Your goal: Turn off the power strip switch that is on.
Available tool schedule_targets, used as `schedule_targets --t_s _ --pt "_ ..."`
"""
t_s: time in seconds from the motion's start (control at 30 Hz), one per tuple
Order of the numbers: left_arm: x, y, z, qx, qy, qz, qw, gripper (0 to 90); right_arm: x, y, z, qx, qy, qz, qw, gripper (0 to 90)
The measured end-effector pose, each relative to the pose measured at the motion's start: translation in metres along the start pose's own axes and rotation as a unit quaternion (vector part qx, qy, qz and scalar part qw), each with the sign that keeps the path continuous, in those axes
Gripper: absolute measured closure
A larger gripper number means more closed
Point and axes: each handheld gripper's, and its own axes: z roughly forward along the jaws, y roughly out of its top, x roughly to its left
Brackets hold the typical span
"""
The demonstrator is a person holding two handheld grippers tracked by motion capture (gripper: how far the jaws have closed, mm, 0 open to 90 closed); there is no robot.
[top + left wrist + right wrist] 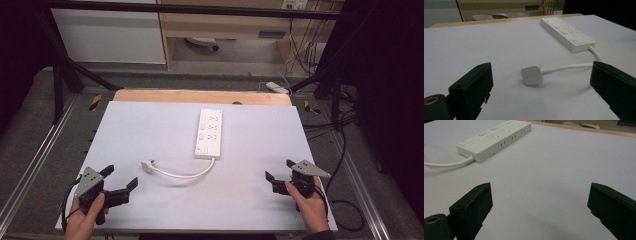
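Start of work on a white plastic power strip (209,134) lying flat near the middle of a pale grey table mat (150,125), sockets upward, long axis running away from the person. Short white cable (185,174) leaving its near end, curving left in a shallow loop and ending in a white square plug (147,164), resting loose on the mat, unplugged. Likely laid out this way to leave plug and sockets both reachable from the near edge.

Left gripper (121,182), black two-jawed with grey three-cornered plate, held low at the near left corner; jaws spread wide, nothing between them. In the left gripper view, plug (532,75) framed between the two jaws but well ahead of them, untouched; cable (569,67) leading right toward the strip (567,33). Aim judged as lining up on the plug for a pinch.

Right gripper (280,170), same build, held at the near right; jaws likewise wide apart and empty. In the right gripper view, bare mat (564,165) ahead, strip (495,138) off to the upper left with its cable (446,164) trailing out of the picture. Probably kept ready to steady the strip.

Surroundings: wooden table edge (200,96) beyond the mat, black frame bars (190,9) overhead, light wooden cabinet (225,25) and loose dark wiring (305,45) on the floor behind. Nothing on the mat between either gripper and the plug or strip; only the slack loop of cable near the path to the sockets, liable to drag or twist once the plug is lifted.
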Motion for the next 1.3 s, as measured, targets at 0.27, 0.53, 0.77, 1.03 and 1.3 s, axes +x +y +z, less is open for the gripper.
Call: schedule_targets --t_s 0.27,0.53,0.77,1.03,1.3 --pt "0.001 0.001 0.0 -0.002 0.004 -0.001 1.0 4.4 -0.006 -0.001 0.001 0.001 0.01 0.015 0.9998 7.0" --pt "0.001 0.001 -0.001 -0.004 0.003 -0.003 1.0 4.4 -0.006 0.004 -0.004 -0.03 0.018 0.022 0.9992 7.0" --pt "0.002 0.001 -0.001 -0.004 0.003 -0.004 1.0 4.4 -0.006 0.007 -0.007 -0.048 0.014 0.024 0.9984 5.3" --pt "0.002 0.001 -0.001 -0.004 0.002 -0.006 1.0 4.4 -0.002 0.012 -0.012 -0.069 0.024 0.035 0.9967 4.6" --pt "0.003 0.0 -0.001 -0.003 0.002 -0.009 1.0 4.4 0.006 0.019 -0.016 -0.068 0.03 0.038 0.9965 2.6"
